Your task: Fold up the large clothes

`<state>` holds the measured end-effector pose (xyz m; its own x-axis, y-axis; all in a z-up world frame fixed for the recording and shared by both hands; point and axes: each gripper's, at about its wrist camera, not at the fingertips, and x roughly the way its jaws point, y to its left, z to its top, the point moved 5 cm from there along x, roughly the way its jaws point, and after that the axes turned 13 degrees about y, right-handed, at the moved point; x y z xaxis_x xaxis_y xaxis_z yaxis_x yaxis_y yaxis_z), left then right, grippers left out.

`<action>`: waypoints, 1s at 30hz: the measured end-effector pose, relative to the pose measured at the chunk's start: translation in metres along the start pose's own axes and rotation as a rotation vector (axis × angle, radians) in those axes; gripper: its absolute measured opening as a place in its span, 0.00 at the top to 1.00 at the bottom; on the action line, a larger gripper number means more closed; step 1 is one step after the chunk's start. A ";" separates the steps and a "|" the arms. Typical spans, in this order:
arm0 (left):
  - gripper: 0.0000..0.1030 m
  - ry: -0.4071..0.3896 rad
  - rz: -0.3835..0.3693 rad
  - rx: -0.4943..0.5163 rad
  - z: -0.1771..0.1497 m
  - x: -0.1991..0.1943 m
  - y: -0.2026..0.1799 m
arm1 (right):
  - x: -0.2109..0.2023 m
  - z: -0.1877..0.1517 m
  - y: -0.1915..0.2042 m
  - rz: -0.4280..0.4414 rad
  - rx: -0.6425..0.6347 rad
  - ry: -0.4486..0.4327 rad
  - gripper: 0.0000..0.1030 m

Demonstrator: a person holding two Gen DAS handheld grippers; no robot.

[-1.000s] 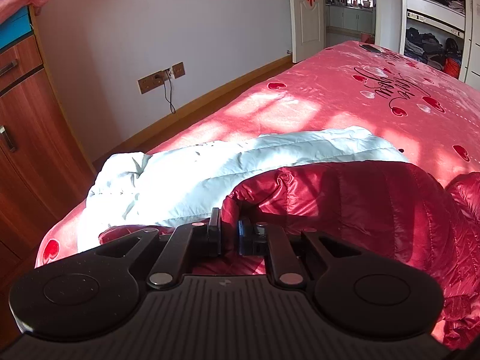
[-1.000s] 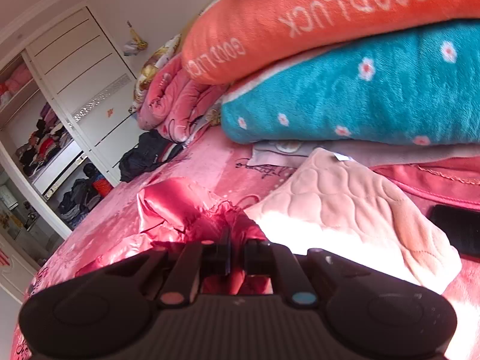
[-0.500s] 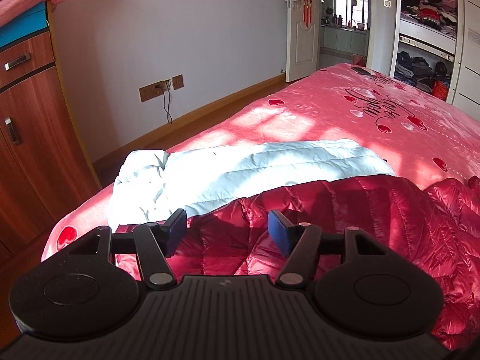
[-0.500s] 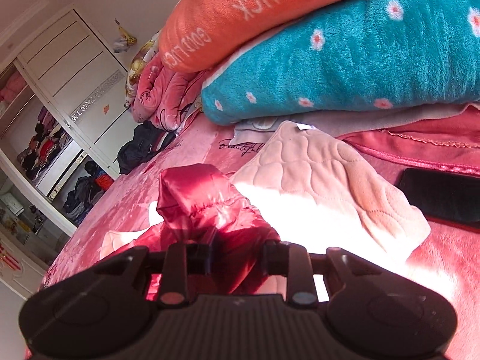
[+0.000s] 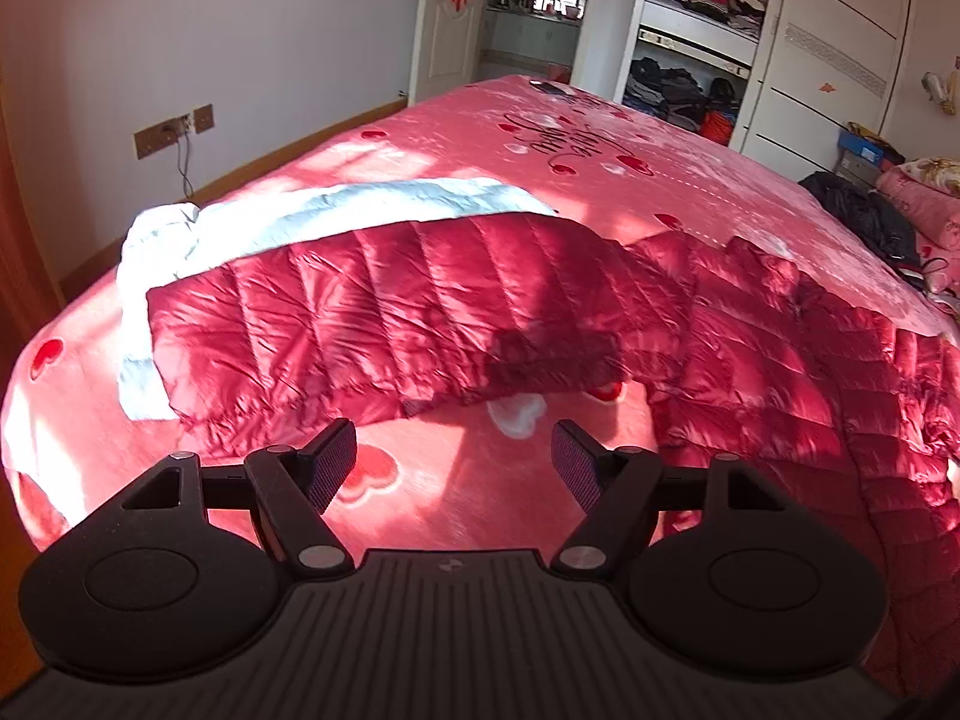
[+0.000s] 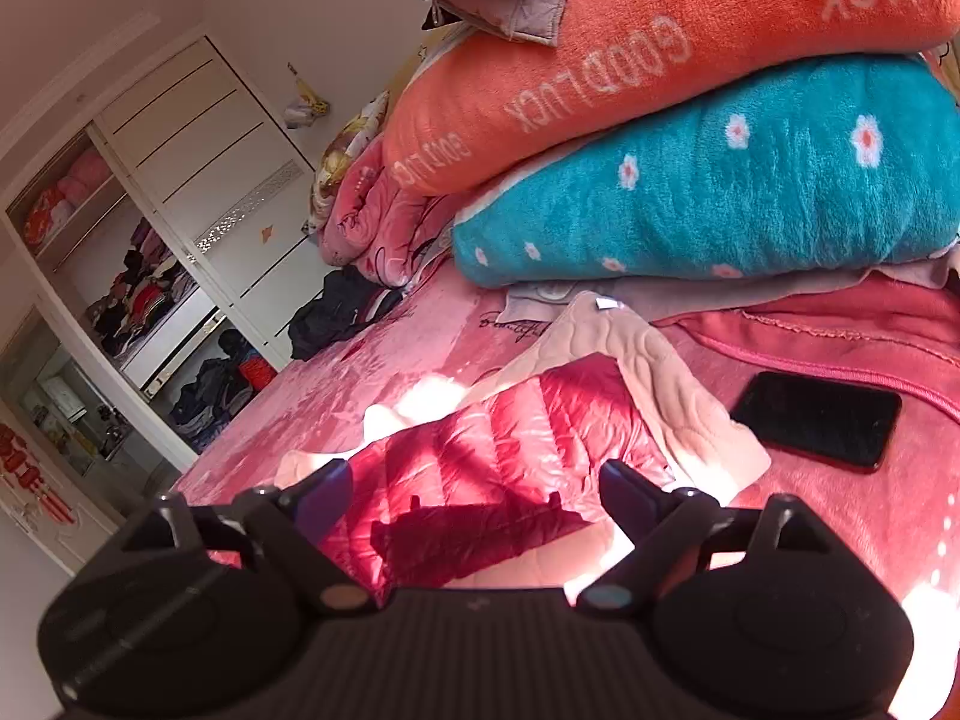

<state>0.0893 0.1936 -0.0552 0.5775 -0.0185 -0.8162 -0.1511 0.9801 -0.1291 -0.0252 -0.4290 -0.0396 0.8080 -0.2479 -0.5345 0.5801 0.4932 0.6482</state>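
- While both claws spread their jaws wider, nothing sits between either pair – just bare pink bedspread (image 5: 456, 480) under the left gripper (image 5: 454, 459).
- Left gripper: jaws apart & opening, fingertips (image 5: 336, 453) clear of fabric. Red puffer jacket (image 5: 420, 312) lies flat on the bed just ahead of it, hem edge nearest, quilted side up; it runs off to the claw's right w/ a rumpled part there.
- White/pale-blue garment (image 5: 336, 210) lies beyond the jacket from the claw, partly tucked under it, sticking out at the far side & at the left end.
- Far ahead of the left claw: open wardrobe (image 5: 690, 30) stuffed w/ clothes, a door (image 5: 447, 18), wall sockets (image 5: 174, 129) off to the left.
- Right gripper (image 6: 474, 495): jaws apart & opening too, empty. A folded-over part of the red jacket (image 6: 510, 438) lies right ahead of & a bit below it, its near edge in the claw's shadow; not touching the pads as far as I can see.
- Pale pink quilted cloth (image 6: 648, 372) lies just past that piece, partly under it.
- Black phone (image 6: 819, 417) on the bed, ahead & to the right of the claw, near but apart from the jacket.
- Farther ahead: stacked blankets – teal one w/ flowers (image 6: 750, 198) below, orange "GOOD LUCK" one (image 6: 630, 60) on top.
- Dark heap of clothes (image 6: 336, 312) ahead-left by the wardrobe doors.
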 end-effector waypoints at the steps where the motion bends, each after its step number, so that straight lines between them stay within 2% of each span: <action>1: 0.13 0.018 -0.036 0.009 -0.009 -0.001 -0.010 | -0.004 -0.009 0.004 0.024 0.000 0.013 0.12; 5: 0.10 0.108 -0.169 0.034 -0.041 0.008 -0.043 | -0.017 -0.059 0.015 0.100 0.008 0.084 0.08; 10: 0.10 0.201 -0.228 0.070 -0.068 0.032 -0.071 | -0.001 -0.115 0.005 0.089 -0.003 0.244 0.07; 15: 0.10 0.262 -0.263 0.065 -0.078 0.053 -0.080 | 0.029 -0.141 -0.013 0.062 -0.002 0.422 0.07; 19: 0.07 0.265 -0.302 0.013 -0.076 0.059 -0.080 | 0.041 -0.142 -0.018 0.074 -0.015 0.442 0.05; 23: 0.08 0.277 -0.287 -0.035 -0.083 0.055 -0.080 | 0.052 -0.146 -0.019 0.043 -0.027 0.449 0.05; 26: 0.07 0.270 -0.292 -0.060 -0.082 0.049 -0.075 | 0.056 -0.149 -0.013 0.028 -0.085 0.448 0.01; 30: 0.06 0.260 -0.286 -0.098 -0.077 0.048 -0.069 | 0.057 -0.154 0.000 -0.011 -0.195 0.430 0.01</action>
<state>0.0653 0.1102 -0.1290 0.3867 -0.3498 -0.8533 -0.0972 0.9047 -0.4149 0.0047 -0.3151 -0.1535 0.6623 0.0936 -0.7433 0.5248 0.6502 0.5494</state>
